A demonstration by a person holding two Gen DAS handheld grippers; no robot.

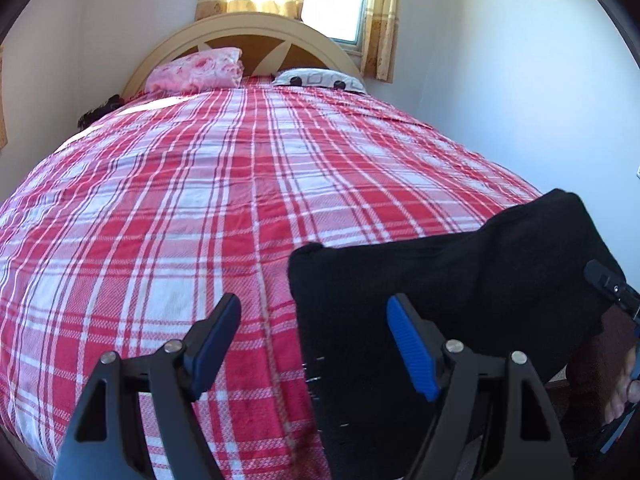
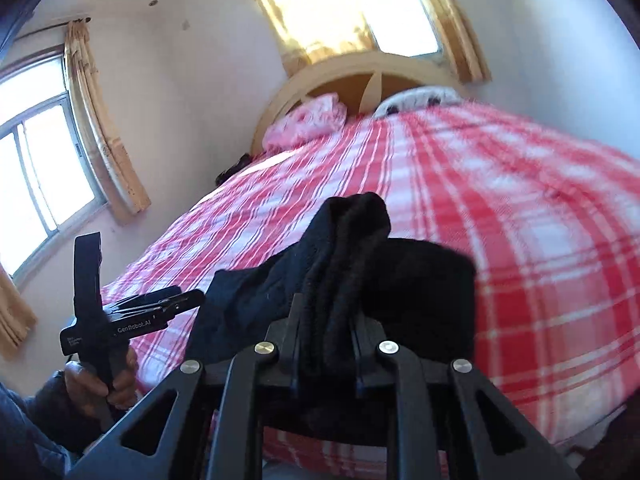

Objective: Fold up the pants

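Left wrist view: the left gripper (image 1: 314, 340) is seen with its fingers spread apart and nothing between them, above the red plaid bedspread (image 1: 200, 200). The black pants (image 1: 440, 280) are draped just to its right, at the bed's near right corner. Seen by the right wrist camera, a bunched fold of the pants (image 2: 344, 264) is clamped between the closed fingers of the right gripper (image 2: 326, 320), the rest spilling onto the bedspread (image 2: 520, 220).
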